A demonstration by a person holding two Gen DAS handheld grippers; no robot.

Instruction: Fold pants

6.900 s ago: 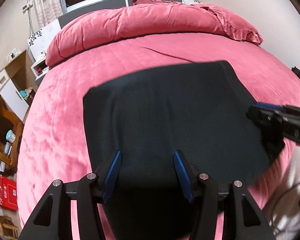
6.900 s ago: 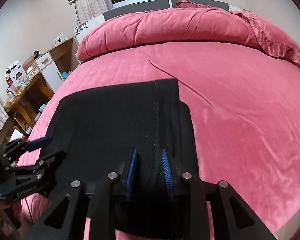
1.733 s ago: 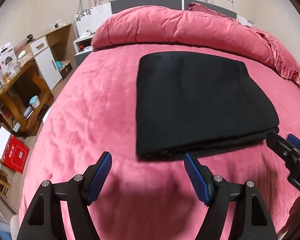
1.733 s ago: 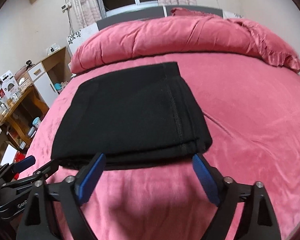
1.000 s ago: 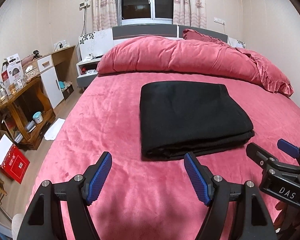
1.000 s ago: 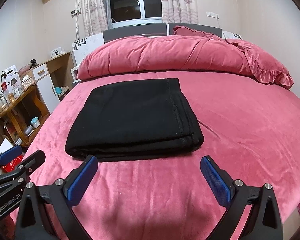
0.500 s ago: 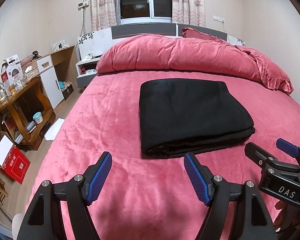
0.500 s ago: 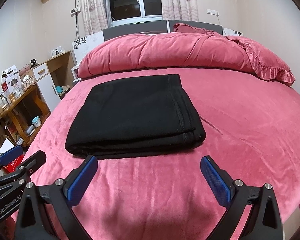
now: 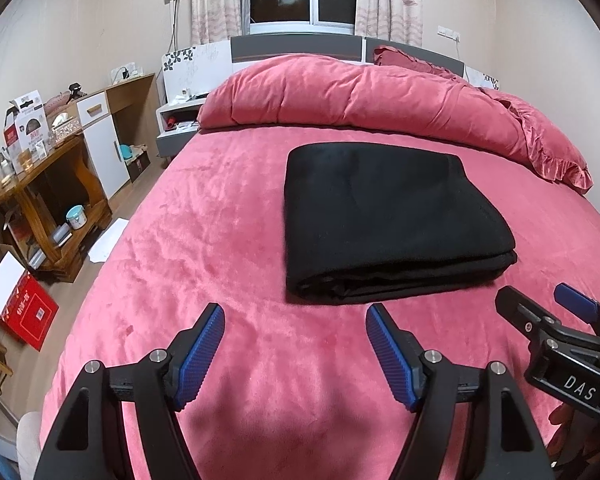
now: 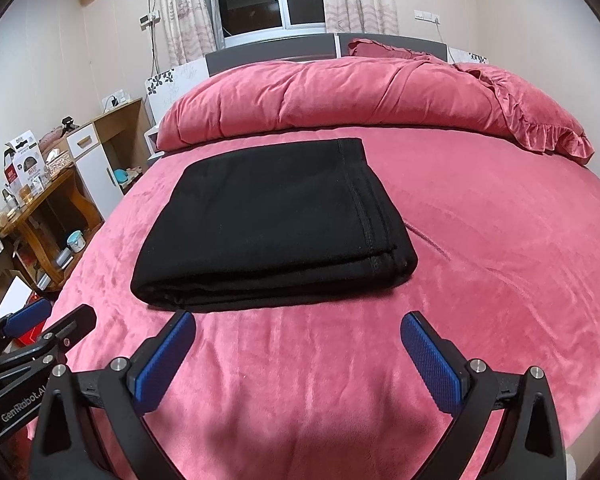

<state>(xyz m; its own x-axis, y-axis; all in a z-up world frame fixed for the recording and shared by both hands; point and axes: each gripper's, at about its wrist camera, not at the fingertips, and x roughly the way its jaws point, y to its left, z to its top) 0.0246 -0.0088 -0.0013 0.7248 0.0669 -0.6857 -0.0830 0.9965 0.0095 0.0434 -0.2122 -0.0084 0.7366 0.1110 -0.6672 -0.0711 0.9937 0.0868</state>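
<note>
The black pants (image 9: 383,220) lie folded into a thick, flat rectangle in the middle of the pink bed (image 9: 220,240); the right wrist view shows the pants (image 10: 276,220) with a stitched seam along the right edge. My left gripper (image 9: 296,324) is open, held above the bedcover short of the fold's near edge, with nothing between its fingers. My right gripper (image 10: 298,328) is open too, just before the near edge, and also appears at the lower right as the right gripper (image 9: 539,308). The left gripper (image 10: 48,316) shows at the lower left.
A rolled pink duvet (image 9: 359,96) and frilled pillow (image 9: 547,152) lie across the head of the bed (image 10: 499,240). Left of the bed stand a wooden desk (image 9: 44,184) with boxes, a white cabinet (image 9: 104,148), a nightstand (image 9: 176,120) and a red box (image 9: 28,312) on the floor.
Both grippers let go of the pants and drew back toward the foot of the bed. Over the last half second the views barely shift.
</note>
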